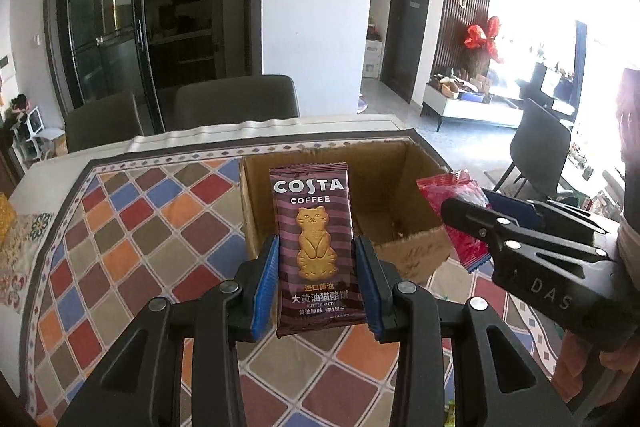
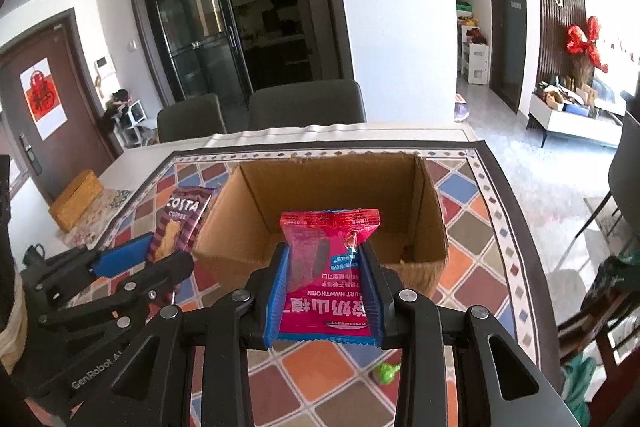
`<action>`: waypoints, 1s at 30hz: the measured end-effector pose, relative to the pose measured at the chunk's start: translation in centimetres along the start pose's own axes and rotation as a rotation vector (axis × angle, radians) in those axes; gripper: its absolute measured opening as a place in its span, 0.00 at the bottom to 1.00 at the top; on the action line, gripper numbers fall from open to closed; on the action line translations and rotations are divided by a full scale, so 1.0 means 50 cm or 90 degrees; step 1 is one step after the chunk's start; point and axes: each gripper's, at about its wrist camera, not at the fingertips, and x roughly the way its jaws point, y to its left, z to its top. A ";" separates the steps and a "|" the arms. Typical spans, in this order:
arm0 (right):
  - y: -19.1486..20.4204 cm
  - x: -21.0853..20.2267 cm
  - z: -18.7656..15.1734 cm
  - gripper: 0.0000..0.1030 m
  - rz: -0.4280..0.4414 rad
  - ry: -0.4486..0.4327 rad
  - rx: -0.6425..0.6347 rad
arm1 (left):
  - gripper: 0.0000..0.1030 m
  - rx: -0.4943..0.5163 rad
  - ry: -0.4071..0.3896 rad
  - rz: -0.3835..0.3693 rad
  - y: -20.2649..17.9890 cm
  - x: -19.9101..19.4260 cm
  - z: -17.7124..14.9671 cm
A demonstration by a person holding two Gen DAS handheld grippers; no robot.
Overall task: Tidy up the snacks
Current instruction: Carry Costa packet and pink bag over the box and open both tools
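Observation:
My left gripper (image 1: pixel 316 255) is shut on a purple Costa Coffee biscuit packet (image 1: pixel 314 239), held upright above the table in front of an open cardboard box (image 1: pixel 404 163). My right gripper (image 2: pixel 324 259) is shut on a red hawthorn snack packet (image 2: pixel 320 291), held just before the near wall of the box (image 2: pixel 248 215). In the left wrist view the right gripper (image 1: pixel 472 211) and the red packet (image 1: pixel 448 191) sit at the box's right corner. In the right wrist view the left gripper (image 2: pixel 140 255) holds the Costa packet (image 2: pixel 180 223) left of the box. The box looks nearly empty.
The table wears a colourful diamond-patterned cloth (image 1: pixel 140 239). Two grey chairs (image 2: pixel 304 103) stand behind the far edge. A yellow box (image 2: pixel 76 199) lies at the far left. A small green wrapper (image 2: pixel 386 373) lies on the cloth near me.

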 end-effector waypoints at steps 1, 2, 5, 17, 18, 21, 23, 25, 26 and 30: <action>-0.001 0.003 0.004 0.34 -0.001 0.001 0.001 | 0.36 0.000 0.002 -0.001 0.002 0.007 0.008; -0.001 0.007 0.010 0.34 -0.002 0.001 0.001 | 0.36 0.000 0.004 0.000 0.003 0.011 0.013; -0.003 0.022 0.030 0.34 -0.006 0.004 0.000 | 0.36 0.001 0.012 0.005 0.010 0.033 0.030; -0.016 0.084 0.085 0.34 -0.027 0.026 -0.010 | 0.38 -0.004 0.050 0.008 0.025 0.115 0.072; -0.019 0.092 0.089 0.34 -0.029 0.031 -0.010 | 0.42 -0.010 0.054 0.010 0.027 0.120 0.075; -0.025 0.104 0.091 0.40 -0.050 0.051 -0.008 | 0.45 -0.022 0.062 0.011 0.035 0.124 0.078; -0.026 0.099 0.085 0.41 -0.056 0.052 -0.010 | 0.47 -0.016 0.055 0.016 0.034 0.116 0.073; -0.030 0.092 0.077 0.41 -0.060 0.051 -0.011 | 0.47 -0.005 0.048 0.027 0.026 0.104 0.062; -0.031 0.090 0.072 0.41 -0.061 0.054 -0.009 | 0.47 -0.001 0.046 0.024 0.024 0.101 0.058; -0.031 0.065 0.050 0.41 -0.039 0.053 0.002 | 0.47 0.010 0.033 0.016 0.013 0.070 0.034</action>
